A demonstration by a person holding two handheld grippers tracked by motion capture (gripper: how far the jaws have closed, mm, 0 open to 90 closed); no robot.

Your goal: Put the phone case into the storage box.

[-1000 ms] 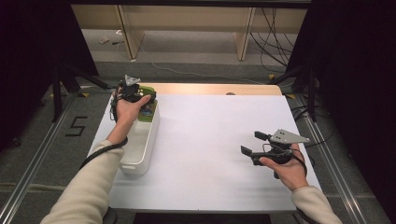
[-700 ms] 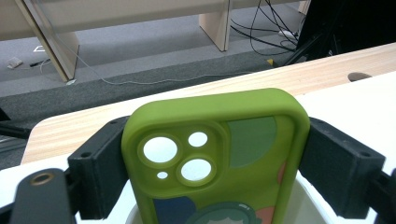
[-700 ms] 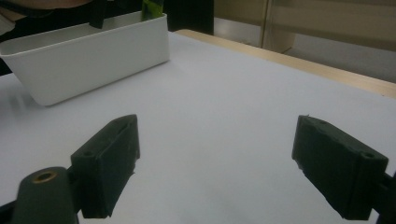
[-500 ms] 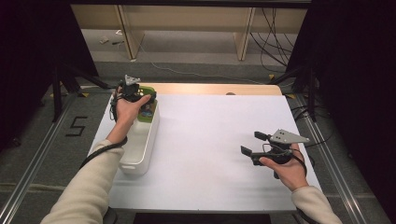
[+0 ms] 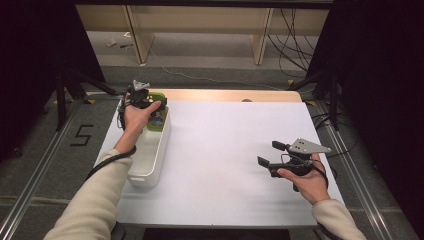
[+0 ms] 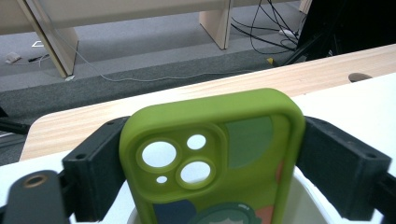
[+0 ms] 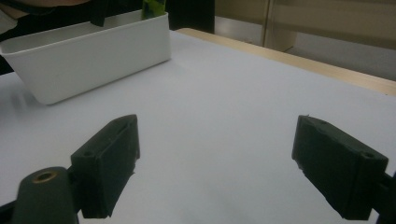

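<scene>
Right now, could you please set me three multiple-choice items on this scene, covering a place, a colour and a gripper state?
1. Where is the white bin?
A. table's left side
B. table's right side
C. on the floor

2. What colour is the phone case?
A. red
B. green
C. black

3. How is the right gripper?
A. shut on the case
B. shut, empty
C. open, empty

Answers: 1 A, the high view shows it by the left edge; 2 B, its green back sits between the left gripper jaws; 3 C, its jaws stand wide apart over bare table.
</scene>
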